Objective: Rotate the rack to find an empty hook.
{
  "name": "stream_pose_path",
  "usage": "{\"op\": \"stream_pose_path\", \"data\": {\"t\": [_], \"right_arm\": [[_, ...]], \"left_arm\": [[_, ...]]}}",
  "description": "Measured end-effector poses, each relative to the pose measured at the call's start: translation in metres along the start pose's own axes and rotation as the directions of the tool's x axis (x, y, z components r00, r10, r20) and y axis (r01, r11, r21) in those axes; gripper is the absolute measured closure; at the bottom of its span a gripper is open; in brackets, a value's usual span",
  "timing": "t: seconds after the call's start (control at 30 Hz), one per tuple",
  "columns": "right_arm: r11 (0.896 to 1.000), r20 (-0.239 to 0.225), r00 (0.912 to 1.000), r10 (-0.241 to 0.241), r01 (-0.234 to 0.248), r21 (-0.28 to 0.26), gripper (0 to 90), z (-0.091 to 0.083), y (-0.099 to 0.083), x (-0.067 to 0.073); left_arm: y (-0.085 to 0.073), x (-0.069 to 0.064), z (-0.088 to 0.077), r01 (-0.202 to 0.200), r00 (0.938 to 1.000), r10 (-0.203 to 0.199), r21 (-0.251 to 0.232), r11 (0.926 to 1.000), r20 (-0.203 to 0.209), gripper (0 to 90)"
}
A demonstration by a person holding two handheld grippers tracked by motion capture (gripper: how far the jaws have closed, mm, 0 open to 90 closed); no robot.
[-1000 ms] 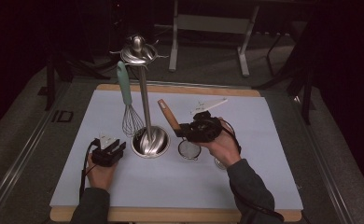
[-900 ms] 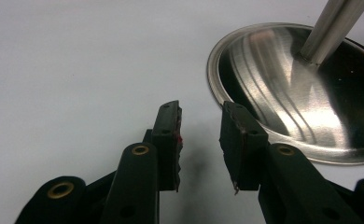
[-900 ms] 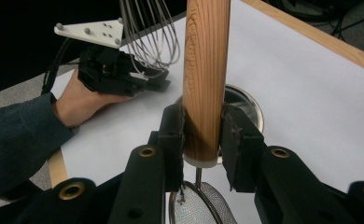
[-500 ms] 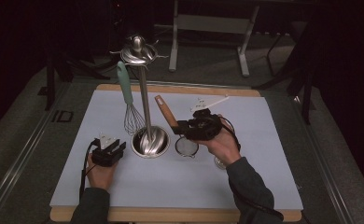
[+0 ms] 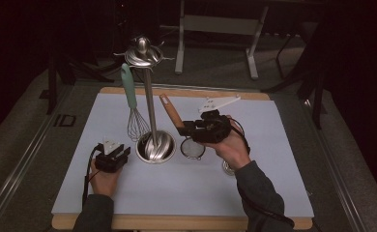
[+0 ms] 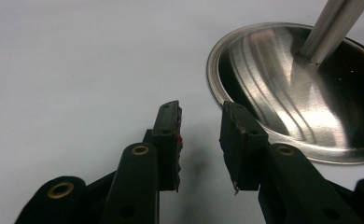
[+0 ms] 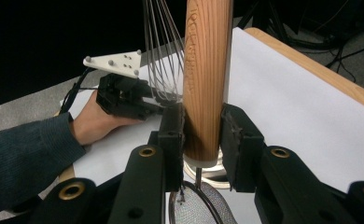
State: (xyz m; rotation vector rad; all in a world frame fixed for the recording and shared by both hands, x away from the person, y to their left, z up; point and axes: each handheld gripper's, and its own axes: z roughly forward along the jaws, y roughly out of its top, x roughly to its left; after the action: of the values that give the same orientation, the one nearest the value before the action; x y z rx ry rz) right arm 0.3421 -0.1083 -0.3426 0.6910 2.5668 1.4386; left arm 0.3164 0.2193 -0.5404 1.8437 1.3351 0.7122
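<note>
A: So, what has the right gripper point(image 7: 202, 135) got hold of?

B: Its jaws are clamped on the wooden handle point(image 7: 207, 70) of a small mesh strainer point(image 5: 193, 147). The handle stands nearly upright between the pads, and the mesh bowl hangs just below, low over the white mat point(image 5: 273, 145), just right of the stand's base point(image 5: 154, 146).

A: Why hold it upright like that?

B: My guess is that it is headed for the utensil stand point(image 5: 148, 96), whose hooked top already carries a whisk point(image 5: 133, 111) with a green handle. Upright keeps the handle's end pointing at those hooks.

A: And the left gripper point(image 6: 201, 140)?

B: Its jaws are partly open with nothing between them, resting on the mat just left of the steel base, perhaps ready to steady it.
</note>
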Motion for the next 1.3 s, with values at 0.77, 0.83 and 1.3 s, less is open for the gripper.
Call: {"op": "stream_pose_path", "data": {"t": [0.77,0.83,1.3], "right_arm": [[0.998,0.007,0.9998,-0.017,0.017,-0.061,70.9,-0.013,0.016,0.000],[0.998,0.004,0.9998,-0.019,0.019,-0.064,70.9,-0.014,0.017,-0.001],[0.994,-0.017,0.9987,-0.048,0.046,-0.099,70.9,-0.020,0.029,-0.006]], "left_arm": [[0.000,0.000,0.000,0.002,1.0000,-0.002,-0.001,1.0000,0.000,68.2],[0.000,0.000,0.000,0.001,1.0000,-0.001,-0.001,1.0000,0.001,68.2],[0.000,0.000,0.000,0.001,1.0000,-0.001,-0.001,1.0000,0.001,68.3]]}}
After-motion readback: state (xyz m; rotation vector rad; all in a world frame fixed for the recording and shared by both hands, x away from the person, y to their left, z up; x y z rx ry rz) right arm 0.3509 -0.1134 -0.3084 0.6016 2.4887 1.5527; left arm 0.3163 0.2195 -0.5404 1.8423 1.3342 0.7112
